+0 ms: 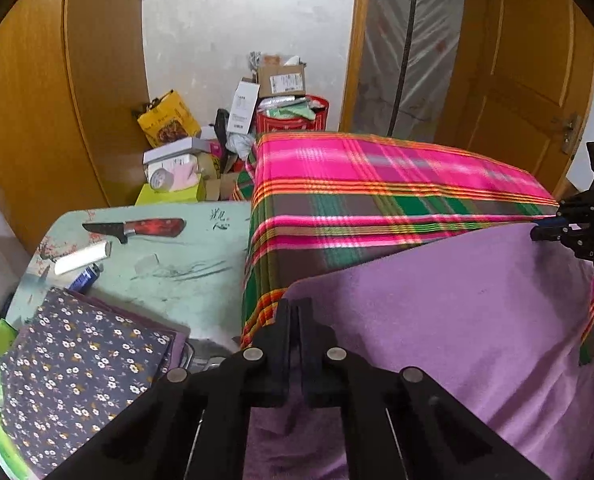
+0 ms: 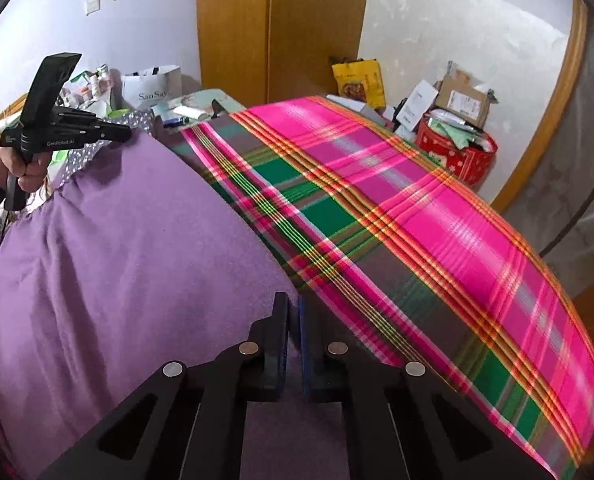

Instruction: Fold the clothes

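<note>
Both your tongs, left gripper point(image 1: 296, 305) and right gripper point(image 2: 293, 300), clamp the purple cloth point(image 1: 457, 300) edge; red tub point(image 2: 463, 156) at 2 o'clock holds packets.

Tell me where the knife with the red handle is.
In the left wrist view, the knife lies at the far left on the pale green tabletop, left of the plaid blanket.

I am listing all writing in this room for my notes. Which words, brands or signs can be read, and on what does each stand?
"SanSay": white paper bag; cut to "SanSa" in the left wrist view.
"GenRobot.AI": left gripper body.
"DAS": right gripper body.
Handwritten characters on the pale green table: not readable.
Labels on the white box, cardboard box and yellow bag: too small.
</note>
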Available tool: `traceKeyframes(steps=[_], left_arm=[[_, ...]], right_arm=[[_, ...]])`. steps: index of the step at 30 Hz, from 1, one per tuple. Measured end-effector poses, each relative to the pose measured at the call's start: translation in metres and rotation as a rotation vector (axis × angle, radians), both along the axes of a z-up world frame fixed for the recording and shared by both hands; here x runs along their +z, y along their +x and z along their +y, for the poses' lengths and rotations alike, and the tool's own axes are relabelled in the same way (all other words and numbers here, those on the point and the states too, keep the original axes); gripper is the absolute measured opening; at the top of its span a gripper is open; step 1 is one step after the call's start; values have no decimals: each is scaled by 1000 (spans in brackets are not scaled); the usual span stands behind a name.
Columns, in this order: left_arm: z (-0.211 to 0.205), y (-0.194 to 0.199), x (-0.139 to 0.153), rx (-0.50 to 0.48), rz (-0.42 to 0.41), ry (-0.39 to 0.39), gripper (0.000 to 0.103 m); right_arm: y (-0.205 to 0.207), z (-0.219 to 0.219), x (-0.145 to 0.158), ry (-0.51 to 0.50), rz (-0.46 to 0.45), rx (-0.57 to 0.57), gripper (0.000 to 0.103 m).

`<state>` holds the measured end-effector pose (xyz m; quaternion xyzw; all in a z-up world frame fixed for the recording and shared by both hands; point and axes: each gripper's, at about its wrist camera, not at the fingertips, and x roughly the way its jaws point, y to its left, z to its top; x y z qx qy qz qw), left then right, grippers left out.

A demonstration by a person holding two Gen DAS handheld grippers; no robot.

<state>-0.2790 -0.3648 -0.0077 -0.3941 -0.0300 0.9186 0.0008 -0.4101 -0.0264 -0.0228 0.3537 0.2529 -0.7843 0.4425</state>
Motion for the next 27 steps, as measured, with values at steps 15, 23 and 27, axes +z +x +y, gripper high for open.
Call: traceKeyframes(steps=[15, 23, 27], left_arm=[[23, 81, 50, 8, 130, 26, 3], [43, 150, 45, 24, 173, 52, 3], [49, 179, 32, 39, 169, 79, 3]], right_arm=[[76, 40, 47, -96, 72, -4, 5], [139, 66, 51, -111, 93, 20, 5], [170, 74, 37, -98, 81, 34, 5]])
